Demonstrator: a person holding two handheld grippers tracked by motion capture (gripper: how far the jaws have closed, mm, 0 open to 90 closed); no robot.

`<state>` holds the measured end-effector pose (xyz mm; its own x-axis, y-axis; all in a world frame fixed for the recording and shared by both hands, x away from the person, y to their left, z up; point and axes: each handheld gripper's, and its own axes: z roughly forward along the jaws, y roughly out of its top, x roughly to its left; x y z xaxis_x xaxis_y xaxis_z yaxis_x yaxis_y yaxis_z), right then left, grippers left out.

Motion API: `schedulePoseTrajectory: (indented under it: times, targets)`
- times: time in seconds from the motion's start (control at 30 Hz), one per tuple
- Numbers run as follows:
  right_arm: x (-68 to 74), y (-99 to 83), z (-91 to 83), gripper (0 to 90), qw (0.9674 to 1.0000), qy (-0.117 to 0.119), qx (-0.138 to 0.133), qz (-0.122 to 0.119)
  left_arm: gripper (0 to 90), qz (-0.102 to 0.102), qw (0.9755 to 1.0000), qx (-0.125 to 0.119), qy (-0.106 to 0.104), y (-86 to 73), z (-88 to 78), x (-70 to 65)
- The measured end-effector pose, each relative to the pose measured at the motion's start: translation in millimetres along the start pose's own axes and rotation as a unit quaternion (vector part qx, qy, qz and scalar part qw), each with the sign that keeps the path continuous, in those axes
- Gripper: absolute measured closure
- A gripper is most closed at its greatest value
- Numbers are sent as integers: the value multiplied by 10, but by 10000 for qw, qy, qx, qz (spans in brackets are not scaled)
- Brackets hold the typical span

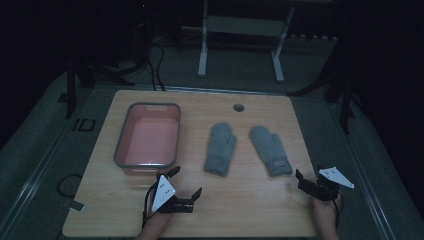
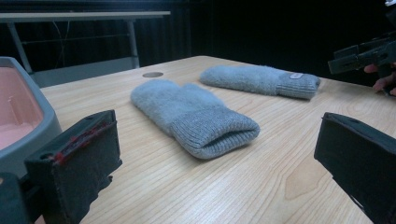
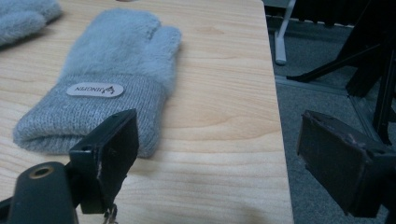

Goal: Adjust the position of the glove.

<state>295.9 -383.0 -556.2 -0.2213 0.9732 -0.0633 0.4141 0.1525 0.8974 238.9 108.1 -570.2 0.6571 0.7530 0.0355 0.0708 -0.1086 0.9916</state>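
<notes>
High view first: both my grippers sit low along the near edge of the table [image 1: 250, 210], with nothing in either of them. My left gripper [image 1: 186, 183] hovers just off the near end of the pink tub [image 1: 148, 135], which stands toward the left edge with its grey rim showing all round. My right gripper [image 1: 306, 181] is near the right near corner, just short of the cuff of the right mitten [image 1: 270, 149].

Both grey mittens lie flat around the middle of the table, cuffs toward me, thumbs pointing at each other, and well apart from one another. The left mitten [image 1: 220, 148] lies between the tub and the right mitten, touching neither.

Left gripper view looks along my own jaws: they stand spread wide, bare wood between them, and the left mitten [image 2: 194, 115] lies ahead with its open cuff turned my way. The tub's wall [image 2: 21, 112] is just beside my left-hand jaw. Farther off lies the right mitten [image 2: 261, 79].

Right gripper view shows my jaws spread wide too, holding nothing. One jaw hangs just in front of the right mitten's [image 3: 112, 79] ribbed cuff, where a small white label sits; the other hangs out past the table's right edge, over grey floor [image 3: 322, 98].
</notes>
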Motion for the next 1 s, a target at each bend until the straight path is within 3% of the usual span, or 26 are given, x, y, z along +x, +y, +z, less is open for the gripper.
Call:
schedulePoseTrajectory:
  times: [0.37,0.43,0.53,0.7,0.77,0.87,1.0]
  targets:
    - [7,36,12,128,9998,-22,170,77,5,12,10000,2,-26,0,-4,-2]
    - [15,73,0,126,9996,83,242,125,6,-7,10000,-5,-27,-1,-5,1]
    - [58,196,-21,115,9986,329,376,177,6,28,10000,2,-19,-1,-6,-4]
    - [192,471,-125,134,9988,312,363,-39,5,-11,10000,-5,-27,-2,-6,3]
    - [213,593,-129,139,9966,671,483,-33,6,-18,10000,-7,-36,-2,-6,5]
    - [284,711,-122,147,9965,694,439,-160,6,-7,10000,-6,-46,-2,-6,3]
    - [427,897,-101,146,9945,951,321,-300,5,-21,10000,-5,-64,-1,-4,4]
